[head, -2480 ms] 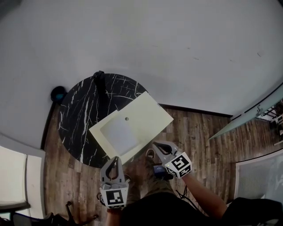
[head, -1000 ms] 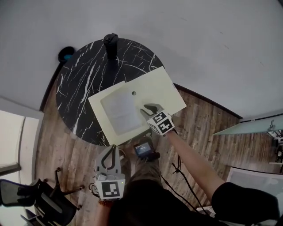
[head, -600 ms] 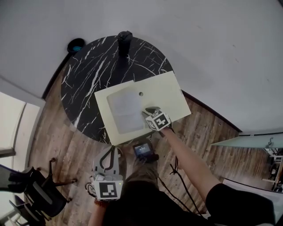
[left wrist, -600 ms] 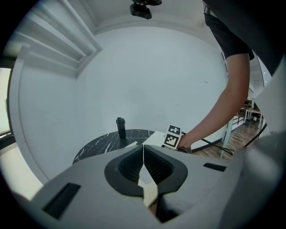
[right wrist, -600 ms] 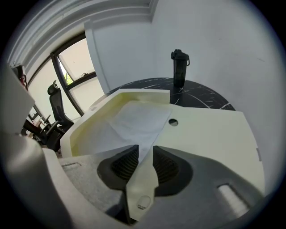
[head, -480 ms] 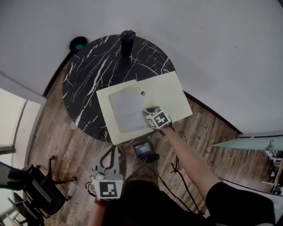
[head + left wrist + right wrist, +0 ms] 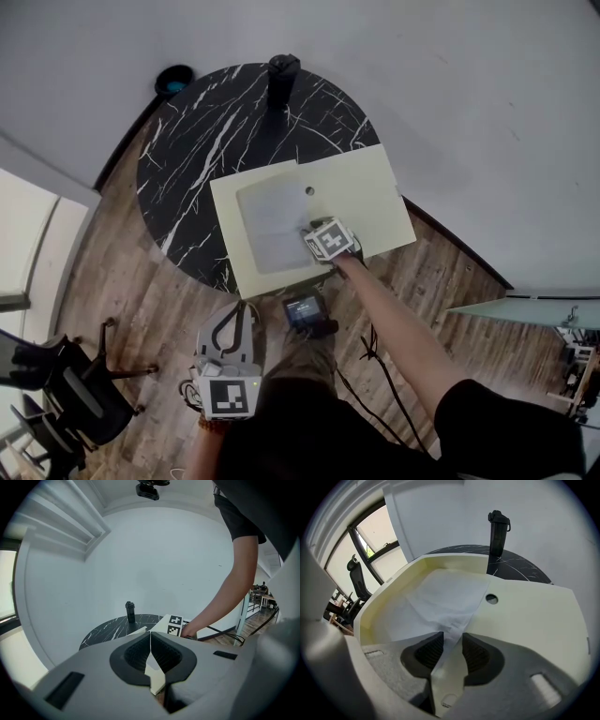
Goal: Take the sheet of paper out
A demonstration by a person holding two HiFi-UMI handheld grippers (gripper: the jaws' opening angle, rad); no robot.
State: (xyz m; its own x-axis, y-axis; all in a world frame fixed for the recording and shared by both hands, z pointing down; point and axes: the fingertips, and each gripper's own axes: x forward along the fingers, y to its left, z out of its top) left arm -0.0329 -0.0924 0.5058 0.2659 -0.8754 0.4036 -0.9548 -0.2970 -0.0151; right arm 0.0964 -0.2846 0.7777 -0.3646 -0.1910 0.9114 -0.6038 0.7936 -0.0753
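Cream moulded tray (image 7: 370, 192) with a shallow recess and a small round hole (image 7: 309, 190); set on a round bench (image 7: 187, 159) of black, white-veined marble, near corners overhanging the bench edge.

White sheet of paper (image 7: 270, 220); flat in the tray's recess, just beside the hole, faintly creased toward its near corner.

Black bottle (image 7: 282, 73); upright at the far edge of the bench, apart from the tray.

Right gripper (image 7: 309, 231); pointing steeply down over the near corner of the sheet. Jaws just now opening wider, standing well apart, the sheet's corner lying between them, pads not pressing on it.

Left gripper (image 7: 234, 317); held low by the body, off the bench, above the wooden floor (image 7: 122, 281). Jaws closed together, nothing gripped.
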